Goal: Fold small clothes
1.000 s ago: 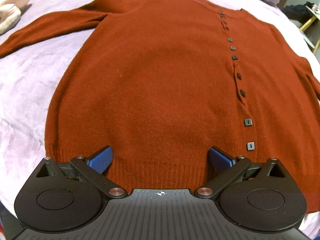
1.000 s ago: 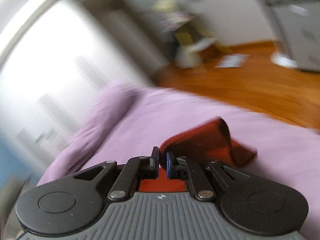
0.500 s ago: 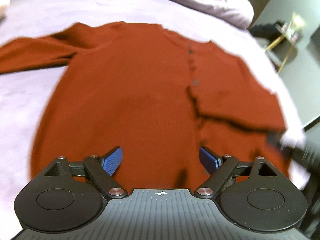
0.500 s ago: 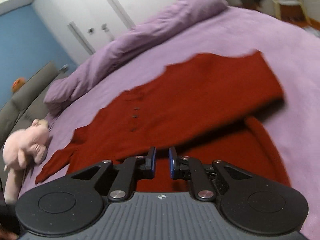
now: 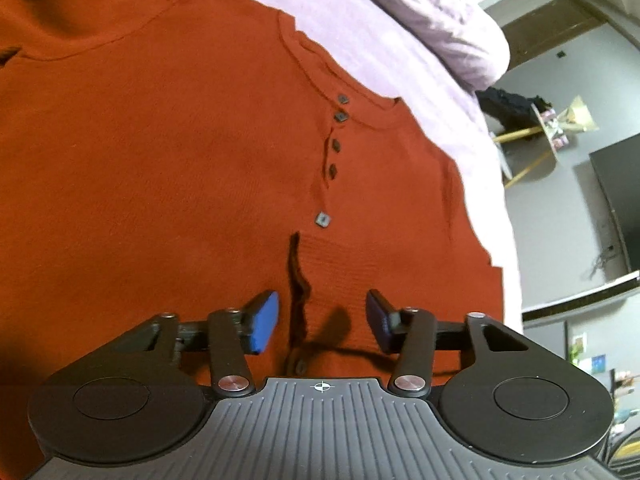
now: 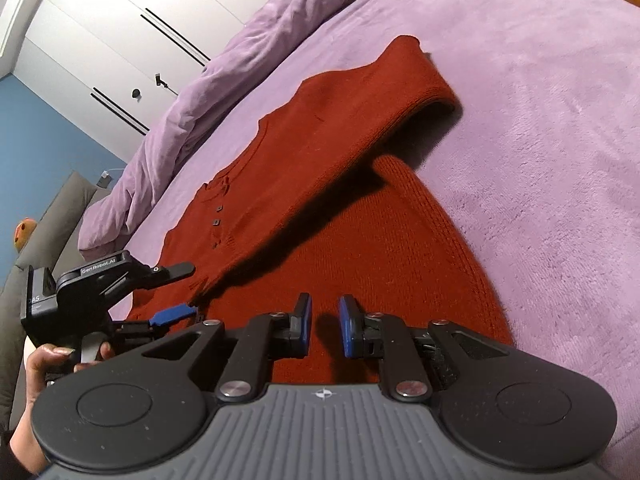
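Sleeve [image 6: 360, 128] now lies folded across the cardigan [image 5: 160, 160] on the bed [image 6: 540, 120]; right gripper [image 6: 324, 326] has let go, fingers slightly parted, empty. Left gripper [image 5: 322, 316] moved closer, fingers wide, empty.

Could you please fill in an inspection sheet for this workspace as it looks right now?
Surface: purple bedspread, bunched duvet at the far end.
Job's things: red cardigan lying flat, one sleeve folded across its front.
Clutter: nothing seen on the bed.
Grippers: left tongs open above the cardigan's button edge, right tongs slightly open; both hold nothing.
Cables: nothing seen on the bed.
Surroundings: white wardrobe, blue wall, dark screen.
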{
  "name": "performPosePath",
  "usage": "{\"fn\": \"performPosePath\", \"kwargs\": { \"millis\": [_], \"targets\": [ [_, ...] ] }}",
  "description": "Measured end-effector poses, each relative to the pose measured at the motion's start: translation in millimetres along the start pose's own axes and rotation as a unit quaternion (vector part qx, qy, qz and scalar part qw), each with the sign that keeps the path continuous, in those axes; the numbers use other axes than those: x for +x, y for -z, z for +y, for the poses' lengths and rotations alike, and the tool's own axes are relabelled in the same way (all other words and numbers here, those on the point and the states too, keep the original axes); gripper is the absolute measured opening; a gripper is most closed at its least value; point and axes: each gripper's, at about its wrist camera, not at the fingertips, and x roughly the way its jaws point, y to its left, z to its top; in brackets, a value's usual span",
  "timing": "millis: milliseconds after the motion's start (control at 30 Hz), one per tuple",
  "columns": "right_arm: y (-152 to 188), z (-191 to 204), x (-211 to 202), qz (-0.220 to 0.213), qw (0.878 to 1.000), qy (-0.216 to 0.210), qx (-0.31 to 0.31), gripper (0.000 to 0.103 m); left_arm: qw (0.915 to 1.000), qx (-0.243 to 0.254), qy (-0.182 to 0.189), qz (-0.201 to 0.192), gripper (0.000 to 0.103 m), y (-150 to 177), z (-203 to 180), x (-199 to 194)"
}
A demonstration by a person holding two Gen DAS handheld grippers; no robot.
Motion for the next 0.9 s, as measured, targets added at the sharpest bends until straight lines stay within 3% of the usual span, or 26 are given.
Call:
{"fn": "performPosePath", "kwargs": {
  "millis": [67,200,300,400,467,533,600,667,733,767,867,900],
  "targets": [
    [-0.2,-1.0,1.2,-0.001,1.000,-0.002,0.004,0.015,1.0000,0.007,0.001,-0.002,0.041,0.9,-3.1,0.8],
    [1.7,-2.8,0.2,-0.004,1.000,-0.003,0.005,0.015,0.9996,0.000,0.027,0.011,0.016,2.7,-2.5,3.9],
    [1.7,-2.3,0.0,-0.004,1.000,-0.001,0.000,0.014,0.9994,0.007,0.035,0.000,0.011,-0.6,-7.7,6.6],
    [-0.3,-1.5,0.1,-0.002,1.000,0.003,0.001,0.014,0.9978,0.053,0.031,-0.024,0.007,-9.3,-22.2,-1.4],
    [-2.4,-0.8,-0.8,-0.006,1.000,0.012,-0.002,0.014,0.9926,0.106,0.021,-0.056,0.007,-18.4,-38.8,-14.9],
    [-6.1,0.2,-2.5,-0.014,0.999,0.031,-0.012,0.013,0.9823,0.166,-0.005,-0.086,0.007,-28.7,-52.5,-32.5],
    [-12.6,0.1,-6.7,-0.038,0.997,0.066,-0.024,0.011,0.9612,0.231,-0.065,-0.136,0.007,-36.5,-59.2,-49.6],
    [-19.2,-3.4,-9.4,-0.052,0.995,0.084,-0.018,0.011,0.9342,0.277,-0.144,-0.173,0.007,-44.0,-56.1,-58.1],
    [-25.3,-10.0,-8.5,-0.045,0.996,0.074,0.010,0.011,0.9206,0.283,-0.190,-0.190,0.007,-50.8,-45.3,-62.0],
    [-27.3,-12.1,-8.0,-0.041,0.997,0.065,0.027,0.011,0.9231,0.271,-0.196,-0.190,0.007,-55.9,-37.6,-64.3],
    [-33.6,-10.6,-4.7,-0.040,0.998,0.031,0.046,0.020,0.9452,0.217,-0.167,-0.178,0.007,-67.6,-16.7,-67.4],
    [-36.8,-7.9,-2.0,-0.042,0.998,0.027,0.043,0.023,0.9484,0.208,-0.163,-0.175,0.007,-68.7,-11.5,-66.5]
  ]
}}
